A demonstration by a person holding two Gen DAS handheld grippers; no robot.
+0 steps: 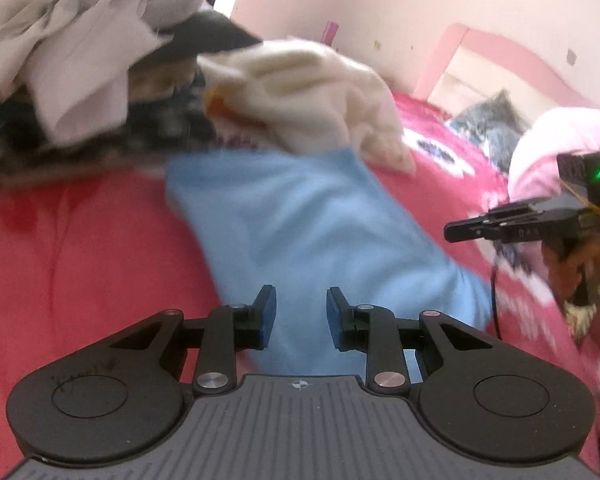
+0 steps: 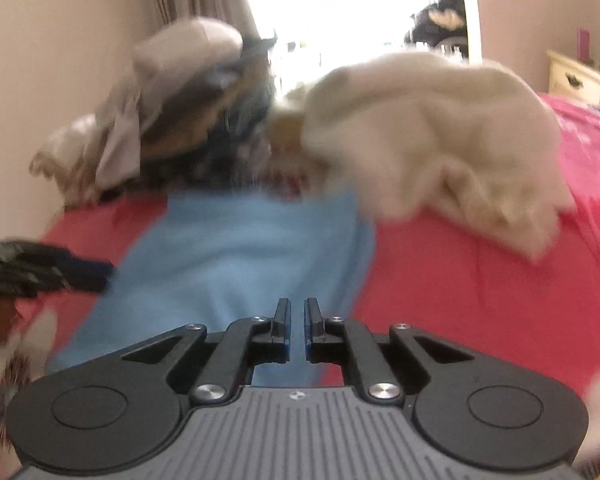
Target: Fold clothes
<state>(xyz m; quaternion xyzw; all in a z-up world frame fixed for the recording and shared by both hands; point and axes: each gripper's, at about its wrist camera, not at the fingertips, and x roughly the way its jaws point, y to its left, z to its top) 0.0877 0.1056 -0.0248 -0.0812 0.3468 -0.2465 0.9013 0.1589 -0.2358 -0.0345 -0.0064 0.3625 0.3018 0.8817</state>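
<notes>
Hovered over blue cloth mid-frame on pink bedspread, left gripper spread wide, right gripper narrowed to a slit, both empty.

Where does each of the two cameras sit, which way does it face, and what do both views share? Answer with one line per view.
Left wrist: sits on the left gripper, looking forward over the blue cloth toward the clothes pile; the right gripper and the hand holding it show at right.
Right wrist: sits on the right gripper, facing the same pile and a bright window; the left gripper enters at left.
Shared: blue cloth, cream garment, pink bedspread.
</notes>
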